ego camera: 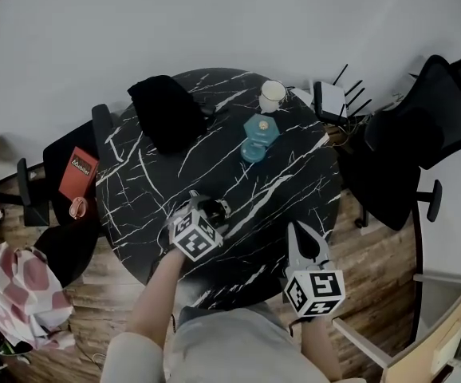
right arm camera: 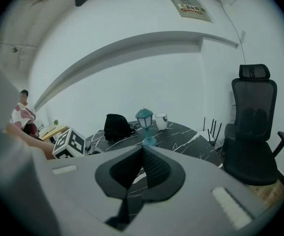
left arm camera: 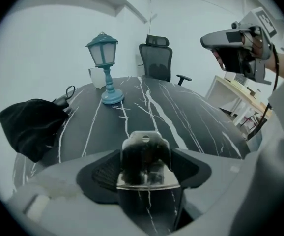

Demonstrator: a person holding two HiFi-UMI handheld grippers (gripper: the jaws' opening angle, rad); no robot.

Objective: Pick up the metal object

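The left claw (ego camera: 202,206) points steeply down near the table's (ego camera: 294,174) near edge. Its jaws are spread wide, with the metal object (left arm camera: 146,156) standing on the table between the pads; no firm grip shows. The right claw (right arm camera: 142,149) hangs over the near right edge, its jaws together and empty. Well apart from the object, a teal lamp (left arm camera: 105,68) stands upright toward the far side. A black bag (ego camera: 167,112) lies at the far left edge and a white cup (ego camera: 272,96) at the far edge. An office chair (ego camera: 422,126) stands off the right edge.
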